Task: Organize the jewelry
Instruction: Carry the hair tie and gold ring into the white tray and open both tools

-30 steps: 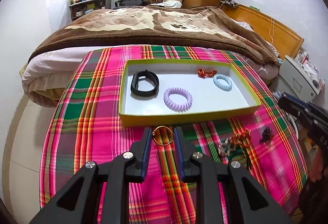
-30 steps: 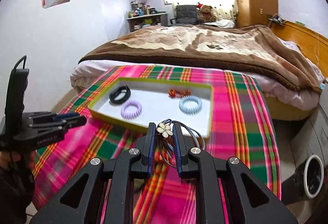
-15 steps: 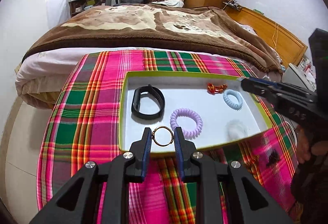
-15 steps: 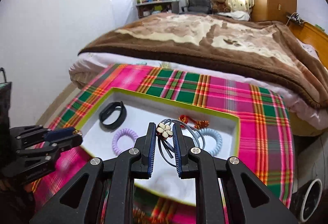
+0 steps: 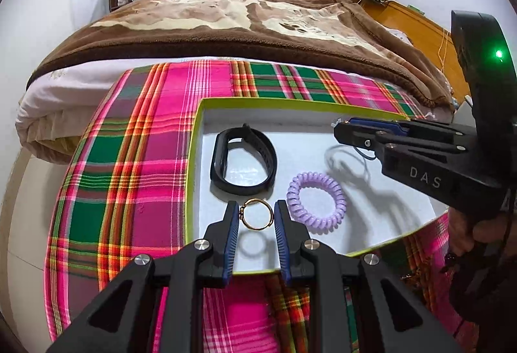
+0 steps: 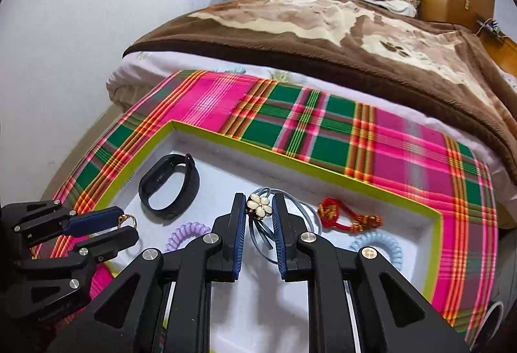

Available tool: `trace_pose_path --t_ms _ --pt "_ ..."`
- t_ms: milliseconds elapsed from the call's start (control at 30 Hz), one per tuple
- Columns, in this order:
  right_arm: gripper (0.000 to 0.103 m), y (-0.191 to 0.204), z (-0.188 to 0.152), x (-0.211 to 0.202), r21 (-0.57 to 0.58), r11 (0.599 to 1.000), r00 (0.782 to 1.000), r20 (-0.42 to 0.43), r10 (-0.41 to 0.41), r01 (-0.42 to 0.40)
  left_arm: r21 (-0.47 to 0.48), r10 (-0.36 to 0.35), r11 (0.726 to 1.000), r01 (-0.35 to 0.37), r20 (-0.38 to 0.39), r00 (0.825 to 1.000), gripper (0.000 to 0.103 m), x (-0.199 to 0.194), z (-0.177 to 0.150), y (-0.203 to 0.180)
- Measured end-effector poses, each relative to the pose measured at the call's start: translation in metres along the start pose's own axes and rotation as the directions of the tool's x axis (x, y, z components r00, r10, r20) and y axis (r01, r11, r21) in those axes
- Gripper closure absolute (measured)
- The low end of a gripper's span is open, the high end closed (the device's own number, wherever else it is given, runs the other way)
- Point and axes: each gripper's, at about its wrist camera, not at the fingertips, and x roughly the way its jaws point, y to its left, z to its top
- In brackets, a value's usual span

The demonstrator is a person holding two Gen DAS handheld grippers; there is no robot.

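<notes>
Left gripper [image 5: 257, 212] clamps a gold ring [image 5: 256, 213] above the near left part of the white tray [image 5: 194, 159], just near of the black band [image 5: 243, 159]. Right gripper [image 6: 258, 207] pinches a flower hair tie [image 6: 258, 206] over the tray's middle, between the purple coil [image 5: 316, 202] and red charm [image 6: 347, 217].

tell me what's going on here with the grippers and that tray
A person is sorting jewelry into a green-edged tray on a plaid cloth. The left gripper holds a gold ring over the tray's near edge. The right gripper holds a flower hair tie above the tray's middle. A black wristband and purple coil tie already lie inside.
</notes>
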Motion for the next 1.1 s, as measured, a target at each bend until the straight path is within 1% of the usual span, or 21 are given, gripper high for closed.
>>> trace_pose_path --t_ms 67,200,700,800,867,1100 --pt "0.086 0.001 0.000 0.005 -0.002 1.000 1.000 -0.011 0.003 -0.003 0.004 0.012 1.000 -0.012 -0.007 1.000 0.080 0.003 0.000 0.000" --pt "0.086 0.004 -0.001 0.012 -0.008 1.000 1.000 -0.026 0.010 -0.010 0.004 0.008 1.000 -0.008 -0.024 1.000 0.080 0.010 -0.001 0.001" --pt "0.086 0.007 -0.003 0.022 -0.004 1.000 0.998 -0.066 0.017 -0.017 -0.002 0.007 1.000 -0.007 -0.029 1.000 0.079 0.009 -0.001 0.002" --pt "0.086 0.008 -0.003 0.022 -0.003 1.000 0.997 -0.066 0.028 -0.028 -0.008 0.004 1.000 -0.004 -0.029 1.000 0.078 0.009 0.000 0.003" --pt "0.086 0.010 -0.003 0.022 -0.007 1.000 0.997 -0.068 0.029 -0.029 -0.004 0.005 1.000 -0.005 -0.029 1.000 0.074 0.010 0.000 0.001" --pt "0.085 0.009 -0.003 0.024 0.004 1.000 0.997 -0.070 0.023 -0.023 -0.004 0.010 1.000 -0.010 -0.031 0.999 0.072 0.010 0.001 -0.001"
